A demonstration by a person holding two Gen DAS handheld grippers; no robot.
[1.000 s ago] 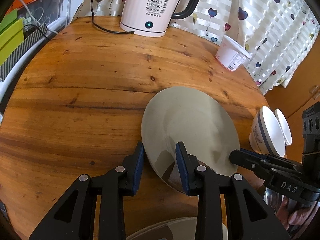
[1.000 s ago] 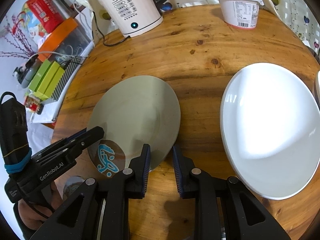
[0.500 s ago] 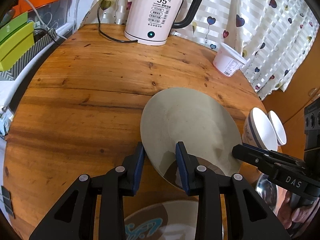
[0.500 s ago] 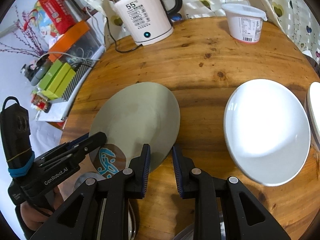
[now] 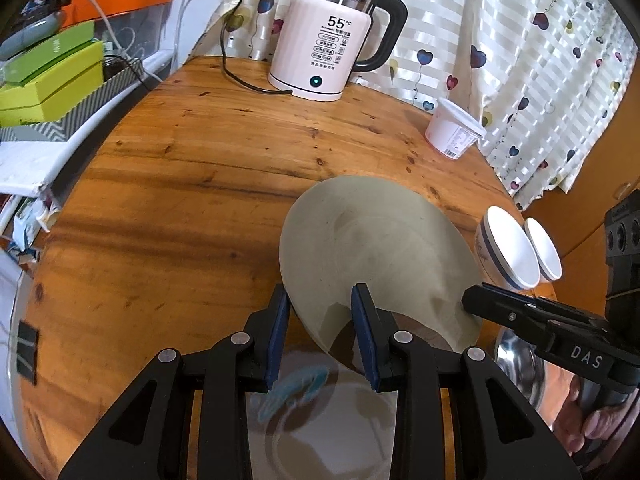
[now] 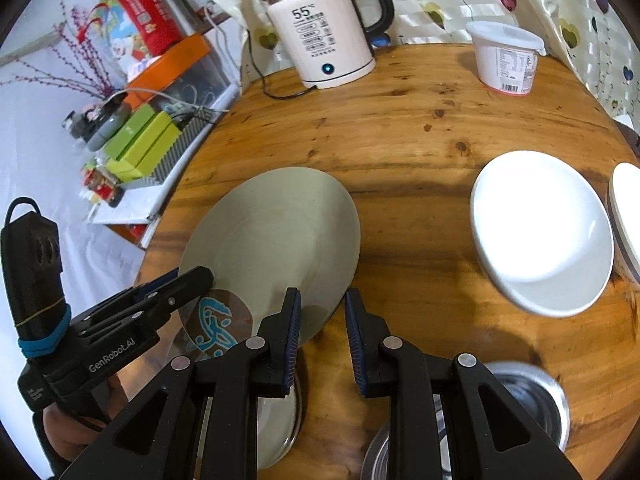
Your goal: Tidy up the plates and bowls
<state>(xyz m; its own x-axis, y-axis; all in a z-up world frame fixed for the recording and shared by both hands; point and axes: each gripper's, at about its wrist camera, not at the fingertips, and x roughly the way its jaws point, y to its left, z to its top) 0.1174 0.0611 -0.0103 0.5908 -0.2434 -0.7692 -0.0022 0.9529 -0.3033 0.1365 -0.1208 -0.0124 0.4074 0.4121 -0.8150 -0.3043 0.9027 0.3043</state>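
A grey-green plate (image 5: 380, 248) (image 6: 276, 240) is held tilted above the round wooden table (image 5: 180, 184). My left gripper (image 5: 320, 324) is shut on its near left rim, and my right gripper (image 6: 320, 324) is shut on its near right rim. Below it lies a plate with a blue pattern (image 5: 296, 392) (image 6: 216, 326). A white plate (image 6: 540, 232) lies on the table to the right. Two white bowls with blue bands (image 5: 516, 250) stand at the table's right edge.
A white electric kettle (image 5: 332, 44) with its cord stands at the back of the table. A white lidded tub (image 5: 454, 132) stands at the back right. Steel bowls (image 6: 532, 396) sit near the front edge. Green boxes (image 5: 48, 76) and clutter lie off the table's left side.
Both grippers have risen and pulled back with the grey-green plate in them, lifting it off the table. The patterned plate below has come further into view.
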